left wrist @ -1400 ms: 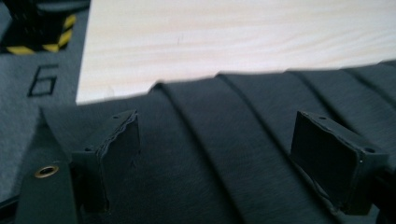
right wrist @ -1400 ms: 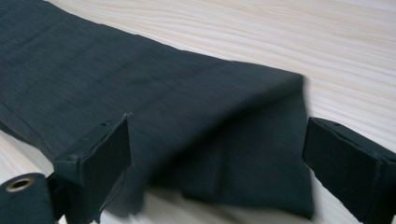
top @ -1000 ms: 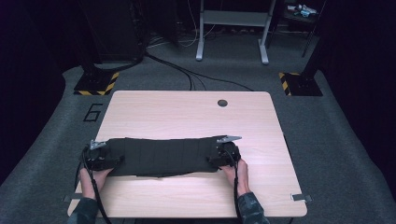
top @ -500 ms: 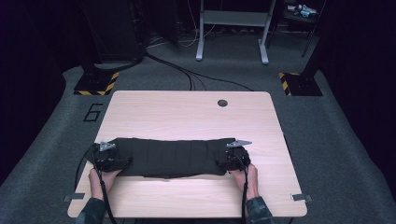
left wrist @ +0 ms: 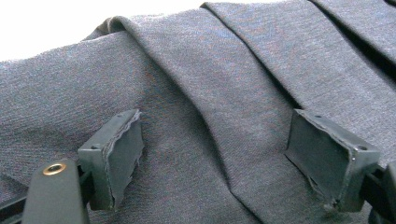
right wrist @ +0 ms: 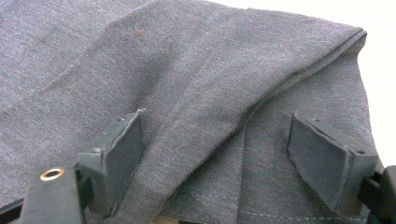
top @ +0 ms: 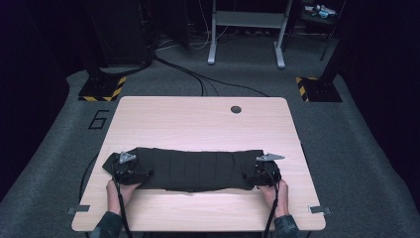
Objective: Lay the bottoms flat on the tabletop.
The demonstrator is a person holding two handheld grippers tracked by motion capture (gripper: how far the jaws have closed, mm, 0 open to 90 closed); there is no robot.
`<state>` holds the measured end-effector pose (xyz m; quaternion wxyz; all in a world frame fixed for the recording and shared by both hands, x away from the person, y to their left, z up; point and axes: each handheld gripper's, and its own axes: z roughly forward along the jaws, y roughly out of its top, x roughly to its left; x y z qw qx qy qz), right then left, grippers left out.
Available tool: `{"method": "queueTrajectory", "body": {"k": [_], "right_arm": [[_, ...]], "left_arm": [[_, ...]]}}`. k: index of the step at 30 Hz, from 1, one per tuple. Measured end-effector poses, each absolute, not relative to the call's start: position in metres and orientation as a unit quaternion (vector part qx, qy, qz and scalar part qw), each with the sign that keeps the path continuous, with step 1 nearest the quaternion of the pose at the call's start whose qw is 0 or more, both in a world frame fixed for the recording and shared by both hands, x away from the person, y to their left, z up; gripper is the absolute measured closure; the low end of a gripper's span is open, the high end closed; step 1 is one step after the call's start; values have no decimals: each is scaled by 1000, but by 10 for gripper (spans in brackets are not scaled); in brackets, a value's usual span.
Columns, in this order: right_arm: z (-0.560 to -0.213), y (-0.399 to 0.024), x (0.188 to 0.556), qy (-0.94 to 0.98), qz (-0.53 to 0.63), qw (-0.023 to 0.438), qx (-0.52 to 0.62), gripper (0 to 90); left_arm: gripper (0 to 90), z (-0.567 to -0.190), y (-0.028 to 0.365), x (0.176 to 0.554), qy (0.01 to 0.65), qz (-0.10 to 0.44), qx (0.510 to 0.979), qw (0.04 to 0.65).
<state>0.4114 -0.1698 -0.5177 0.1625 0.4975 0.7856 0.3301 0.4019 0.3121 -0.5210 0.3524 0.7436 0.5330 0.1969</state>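
Note:
A dark grey cloth (top: 198,168) lies folded in a long band across the near half of the wooden table (top: 198,119). My left gripper (top: 128,168) rests on the band's left end and my right gripper (top: 262,171) on its right end, a hand behind each. In the left gripper view the left gripper (left wrist: 215,130) has its jaws wide apart over creased cloth (left wrist: 210,70), the pads not pressing on it. In the right gripper view the right gripper (right wrist: 215,130) stands equally wide over the layered cloth (right wrist: 187,60) near its edge.
A round cable hole (top: 236,109) sits at the table's far side. Black stand bases with yellow striped tape (top: 101,87) (top: 319,88) flank the table on the grey floor, and cables (top: 198,79) run behind it. A grey metal frame (top: 246,29) stands farther back.
Both grippers have shifted to the right along the table. The cloth's right end has reached farther right, so the band lies longer.

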Motion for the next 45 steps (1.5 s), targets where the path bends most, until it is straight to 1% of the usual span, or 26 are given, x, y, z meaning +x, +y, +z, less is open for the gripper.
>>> {"method": "queueTrajectory", "body": {"k": [1,3,4,8,11,14,18,19,21,24,26,33,39,45], "right_arm": [[-518,-173,411,785,332,168,495,180],[-518,-177,409,785,334,166,494,181],[-518,-180,408,784,333,166,498,181],[-519,-189,402,783,336,166,496,183],[-520,-195,400,786,338,174,487,186],[-520,-198,395,781,341,170,495,187],[-520,-202,394,779,347,169,494,187],[-519,-201,394,776,349,162,500,187],[-514,-202,392,766,364,163,505,187],[-507,-202,383,759,374,174,504,188],[-504,-201,376,760,375,179,499,187],[-499,-202,347,752,395,187,494,191],[-498,-193,330,764,392,189,476,219],[-504,-183,329,772,383,186,472,290]], "left_arm": [[185,-521,309,400,531,197,745,352],[185,-523,304,396,528,203,743,357],[185,-522,303,393,523,197,750,352],[185,-524,297,385,517,200,752,358],[186,-525,293,378,514,201,751,362],[186,-525,290,372,513,203,750,364],[184,-526,291,370,503,207,750,376],[183,-525,294,369,499,204,752,379],[164,-522,298,367,501,205,746,388],[153,-516,305,361,505,219,734,397],[152,-512,310,355,506,219,732,400],[152,-513,314,331,500,217,736,401],[155,-515,315,314,502,217,733,403],[158,-519,317,305,504,224,735,395]]}}
